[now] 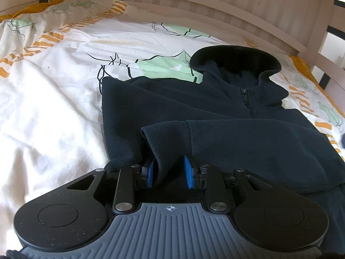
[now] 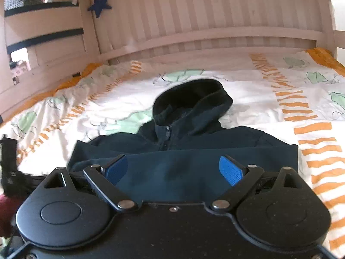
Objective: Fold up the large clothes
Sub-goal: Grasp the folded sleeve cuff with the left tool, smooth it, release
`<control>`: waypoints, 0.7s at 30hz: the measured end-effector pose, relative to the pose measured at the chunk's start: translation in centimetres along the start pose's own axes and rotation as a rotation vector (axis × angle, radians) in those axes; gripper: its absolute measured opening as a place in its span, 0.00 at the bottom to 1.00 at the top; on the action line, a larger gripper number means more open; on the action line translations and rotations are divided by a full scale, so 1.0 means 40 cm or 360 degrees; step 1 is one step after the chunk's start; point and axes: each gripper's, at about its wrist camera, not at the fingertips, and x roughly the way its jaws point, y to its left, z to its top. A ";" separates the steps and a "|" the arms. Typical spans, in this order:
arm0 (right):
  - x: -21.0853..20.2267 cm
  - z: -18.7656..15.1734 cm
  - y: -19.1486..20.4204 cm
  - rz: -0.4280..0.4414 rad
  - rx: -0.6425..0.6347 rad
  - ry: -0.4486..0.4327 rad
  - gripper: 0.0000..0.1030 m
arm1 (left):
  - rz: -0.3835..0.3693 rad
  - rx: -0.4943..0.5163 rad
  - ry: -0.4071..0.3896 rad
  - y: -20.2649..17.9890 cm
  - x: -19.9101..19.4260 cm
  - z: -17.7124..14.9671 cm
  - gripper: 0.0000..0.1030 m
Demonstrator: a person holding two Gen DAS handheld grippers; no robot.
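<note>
White patterned bedding point(image 1: 54, 108) is carrying a dark hoodie point(image 1: 215, 112); its sleeve cuff point(image 1: 166, 133) is sagging loosely between the left gripper point(image 1: 169, 171)'s parted pads, the right gripper point(image 2: 173, 169) hovering wide open above.

The hoodie's point(image 1: 226, 112) lower part runs out of the left wrist view at the bottom right. In the blurred right wrist view, a dark object point(image 2: 8, 166) at the left edge stays unidentifiable.
</note>
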 end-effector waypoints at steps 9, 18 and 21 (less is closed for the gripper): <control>0.102 -0.088 -0.090 -0.0272 -0.0001 0.0299 0.90 | -0.0005 -0.0002 -0.0014 0.001 -0.001 -0.004 0.27; 0.090 -0.088 -0.083 -0.0270 -0.0021 0.0288 0.92 | 0.0011 0.0006 0.0002 -0.005 -0.006 0.011 0.34; 0.075 -0.072 -0.084 -0.0255 -0.0010 0.0286 0.92 | 0.0012 -0.0012 -0.0003 -0.005 -0.033 0.022 0.49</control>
